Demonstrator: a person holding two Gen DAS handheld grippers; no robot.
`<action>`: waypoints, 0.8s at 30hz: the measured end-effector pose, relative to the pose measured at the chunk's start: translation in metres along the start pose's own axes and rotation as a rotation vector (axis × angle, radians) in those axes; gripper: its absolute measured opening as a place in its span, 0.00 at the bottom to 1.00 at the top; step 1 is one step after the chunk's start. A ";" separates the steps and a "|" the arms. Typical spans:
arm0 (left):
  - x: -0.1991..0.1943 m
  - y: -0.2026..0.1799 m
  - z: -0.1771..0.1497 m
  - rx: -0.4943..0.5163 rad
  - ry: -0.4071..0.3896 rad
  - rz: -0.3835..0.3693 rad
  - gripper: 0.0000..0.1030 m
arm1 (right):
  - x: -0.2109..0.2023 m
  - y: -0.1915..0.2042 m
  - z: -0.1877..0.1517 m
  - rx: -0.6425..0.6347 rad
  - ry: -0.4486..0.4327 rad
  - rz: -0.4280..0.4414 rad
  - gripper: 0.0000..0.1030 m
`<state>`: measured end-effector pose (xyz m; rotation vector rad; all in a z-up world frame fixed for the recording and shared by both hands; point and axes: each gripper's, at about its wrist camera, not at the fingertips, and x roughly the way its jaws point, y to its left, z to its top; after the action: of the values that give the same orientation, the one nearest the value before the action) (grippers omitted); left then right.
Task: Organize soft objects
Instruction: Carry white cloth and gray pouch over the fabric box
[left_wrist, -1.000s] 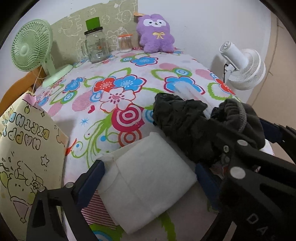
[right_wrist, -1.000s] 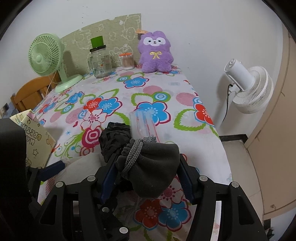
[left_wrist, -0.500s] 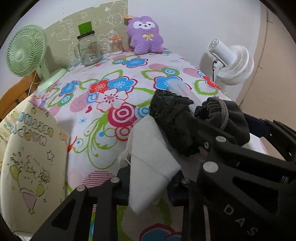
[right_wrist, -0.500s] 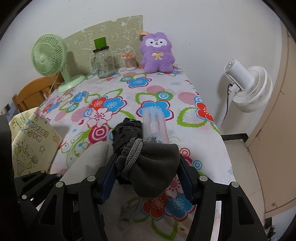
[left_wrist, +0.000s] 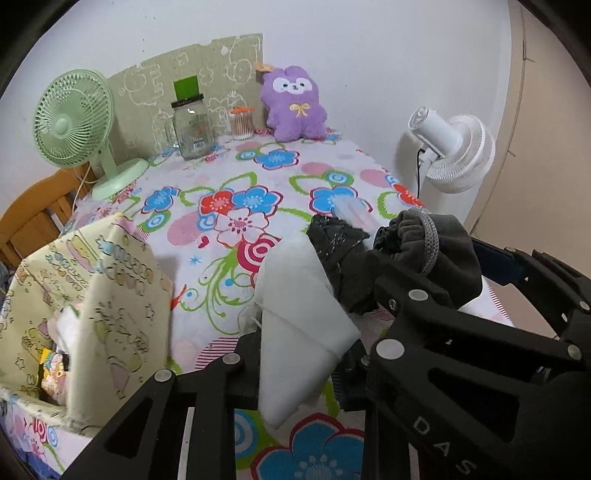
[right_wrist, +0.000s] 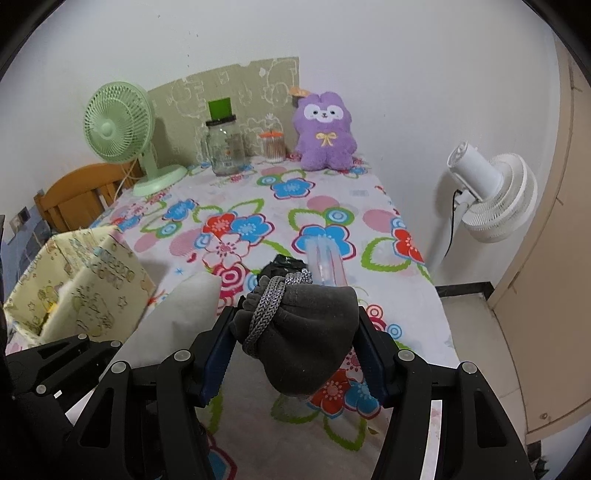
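left tongs (left_wrist: 299, 354) clamped on folded white cloth (left_wrist: 295, 332); right tongs (right_wrist: 295, 332) grip grey drawstring pouch (right_wrist: 306, 339)

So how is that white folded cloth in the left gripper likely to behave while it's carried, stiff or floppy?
Probably floppy: the white folded cloth creases and droops below the left gripper, which is shut on it. It looks light, since a narrow pinch holds it up. Its loose folds may open if swung.
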<state>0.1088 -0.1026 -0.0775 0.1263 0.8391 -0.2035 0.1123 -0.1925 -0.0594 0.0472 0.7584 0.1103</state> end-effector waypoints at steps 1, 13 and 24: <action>-0.006 -0.001 0.000 0.004 -0.010 0.003 0.26 | -0.003 0.001 0.001 -0.002 -0.001 -0.005 0.63; -0.060 0.001 0.005 0.004 -0.096 -0.004 0.26 | -0.058 0.017 0.014 -0.007 -0.090 0.000 0.63; -0.094 0.009 0.009 0.001 -0.154 0.018 0.26 | -0.090 0.034 0.024 -0.026 -0.140 -0.001 0.63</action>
<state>0.0562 -0.0838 -0.0014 0.1170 0.6847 -0.1945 0.0611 -0.1696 0.0222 0.0300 0.6169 0.1145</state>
